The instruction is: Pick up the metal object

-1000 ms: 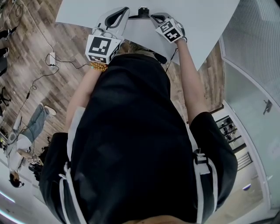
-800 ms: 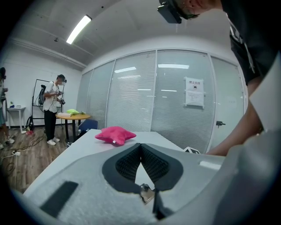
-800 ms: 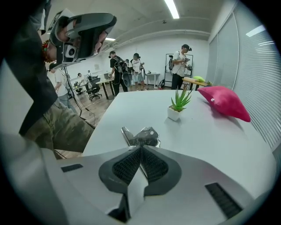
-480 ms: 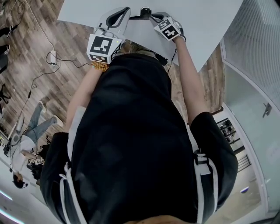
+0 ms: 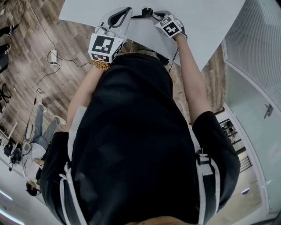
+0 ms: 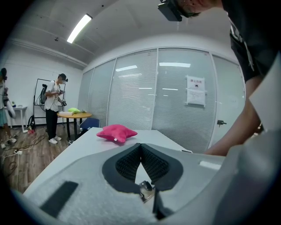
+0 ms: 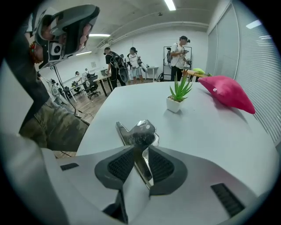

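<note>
The metal object (image 7: 139, 130), a shiny clip with a dark knob, stands between the pads of my right gripper (image 7: 140, 150). Those jaws are opening, and the thin metal strip sits loosely in the gap, above the white table (image 7: 210, 132). In the head view the metal object (image 5: 146, 9) shows as a small dark shape between the tips of my right gripper (image 5: 154, 14) and my left gripper (image 5: 128, 9). My left gripper (image 6: 140, 145) has its tips together. A small shiny piece (image 6: 145, 191) shows low between its pads; I cannot tell what it is.
A pink star-shaped cushion (image 7: 228, 92) lies on the table at the far right, cushion (image 6: 115, 132) ahead of the left gripper. A small potted plant (image 7: 178, 94) stands beyond the clip. Several people stand at the room's far end. A glass wall (image 6: 175, 101) runs behind the table.
Both grippers have shifted slightly up in the head view, toward the table's middle. A person on the floor at the left has moved.
</note>
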{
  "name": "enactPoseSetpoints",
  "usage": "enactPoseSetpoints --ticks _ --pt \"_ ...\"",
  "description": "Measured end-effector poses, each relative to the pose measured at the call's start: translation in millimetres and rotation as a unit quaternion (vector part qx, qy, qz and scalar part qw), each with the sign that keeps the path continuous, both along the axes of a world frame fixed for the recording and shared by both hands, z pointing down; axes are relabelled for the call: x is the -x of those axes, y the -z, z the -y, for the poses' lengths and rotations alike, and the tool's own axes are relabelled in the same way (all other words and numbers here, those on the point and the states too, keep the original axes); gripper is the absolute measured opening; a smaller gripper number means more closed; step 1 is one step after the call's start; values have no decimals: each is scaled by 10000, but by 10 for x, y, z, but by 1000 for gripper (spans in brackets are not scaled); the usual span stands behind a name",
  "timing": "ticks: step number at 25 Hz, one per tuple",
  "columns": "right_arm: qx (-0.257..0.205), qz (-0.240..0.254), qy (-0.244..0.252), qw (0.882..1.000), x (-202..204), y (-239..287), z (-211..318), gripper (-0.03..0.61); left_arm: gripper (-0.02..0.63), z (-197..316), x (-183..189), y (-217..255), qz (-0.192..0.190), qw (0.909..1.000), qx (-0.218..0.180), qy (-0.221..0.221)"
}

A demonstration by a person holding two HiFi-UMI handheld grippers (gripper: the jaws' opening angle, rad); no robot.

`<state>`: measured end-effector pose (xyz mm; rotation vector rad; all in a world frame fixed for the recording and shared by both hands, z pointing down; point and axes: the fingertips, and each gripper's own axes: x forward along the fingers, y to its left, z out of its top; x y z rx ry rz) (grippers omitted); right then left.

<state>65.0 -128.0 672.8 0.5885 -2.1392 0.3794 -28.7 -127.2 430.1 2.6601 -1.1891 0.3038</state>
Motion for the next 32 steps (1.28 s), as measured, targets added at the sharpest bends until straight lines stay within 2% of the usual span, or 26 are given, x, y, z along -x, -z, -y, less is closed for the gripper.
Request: enactPoseSetpoints --ticks 20,27,32 --pt "184 -56 -162 9997 -7 -120 2 128 6 -22 -6 26 -24 9999 -43 94" --pt "-98 -150 -82 9998 44 -101 62 121 6 -21 0 64 27 9999 -105 101" --pt "157 5 -306 9994 78 -127 62 121 6 -19 23 64 36 9999 -108 130"
